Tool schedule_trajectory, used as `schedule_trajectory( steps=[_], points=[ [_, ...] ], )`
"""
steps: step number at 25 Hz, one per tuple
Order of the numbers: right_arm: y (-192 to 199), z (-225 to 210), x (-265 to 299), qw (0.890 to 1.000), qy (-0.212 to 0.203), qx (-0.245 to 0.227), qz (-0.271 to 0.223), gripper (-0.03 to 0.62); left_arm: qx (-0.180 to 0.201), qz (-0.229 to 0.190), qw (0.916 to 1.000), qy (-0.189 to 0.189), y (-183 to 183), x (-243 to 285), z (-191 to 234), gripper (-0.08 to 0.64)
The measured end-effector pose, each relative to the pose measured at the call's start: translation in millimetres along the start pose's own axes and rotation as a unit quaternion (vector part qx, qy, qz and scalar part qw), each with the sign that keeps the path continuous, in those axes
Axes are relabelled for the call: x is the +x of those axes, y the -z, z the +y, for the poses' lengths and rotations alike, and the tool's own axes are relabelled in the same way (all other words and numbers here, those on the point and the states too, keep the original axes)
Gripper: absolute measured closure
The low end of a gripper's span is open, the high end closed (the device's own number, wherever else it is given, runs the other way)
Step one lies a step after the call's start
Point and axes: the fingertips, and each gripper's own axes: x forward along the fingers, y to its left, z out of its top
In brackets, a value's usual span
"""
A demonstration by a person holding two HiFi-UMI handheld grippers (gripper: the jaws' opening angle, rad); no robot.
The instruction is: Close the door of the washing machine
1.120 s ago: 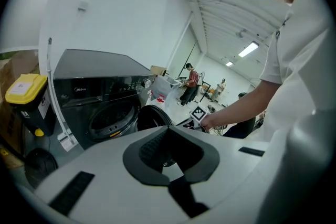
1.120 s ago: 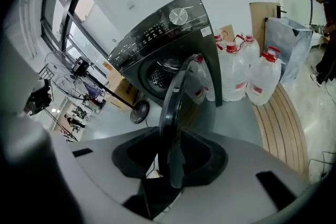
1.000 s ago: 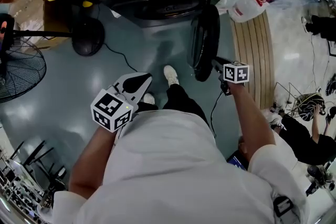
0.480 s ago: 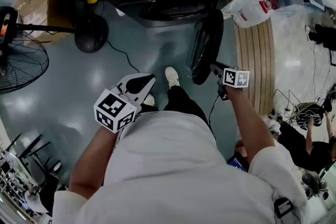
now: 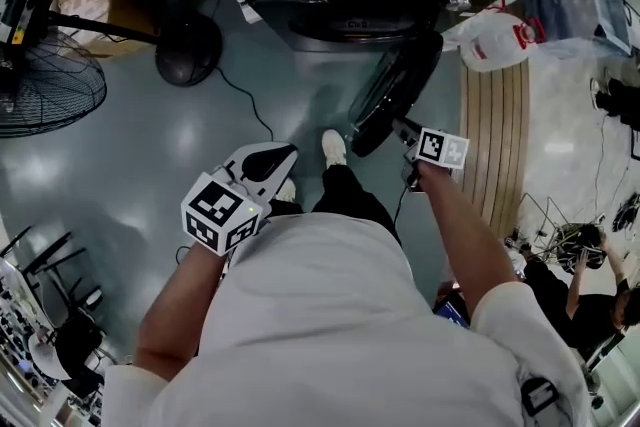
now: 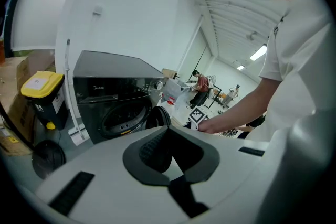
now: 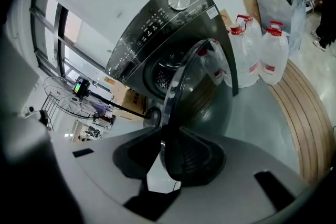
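Currently, right gripper (image 7: 161,144) fingers opening on the washing machine door (image 7: 199,86) rim; left gripper (image 6: 169,132) fingers closed together.

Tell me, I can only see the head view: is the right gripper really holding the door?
Observer: Yes. In the right gripper view the door has its rim between the right gripper jaws, with the pads on it.
Operator: Is the left one holding something too?
Observer: No. The left gripper is shut with nothing in it.
Operator: Can you see inside the washer?
Observer: Yes. The right gripper view shows the drum of the washer past the door's edge, so the door is not closed yet.
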Motion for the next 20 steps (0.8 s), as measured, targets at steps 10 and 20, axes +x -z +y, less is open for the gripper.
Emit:
schedule_trajectory(
  steps=[10, 20],
  points=[
    [-20, 38, 43, 0.999, -0.013, 0.048, -0.019, 0.482, -0.023, -0.013, 0.9991, -0.033, 9, -21, 17, 0.543],
    [-54, 74, 88, 0.996, -0.028, 0.077, -0.034, 0.488, -0.039, -0.022, 0.9972, -0.060, 12, -35, 34, 0.542]
  ],
)
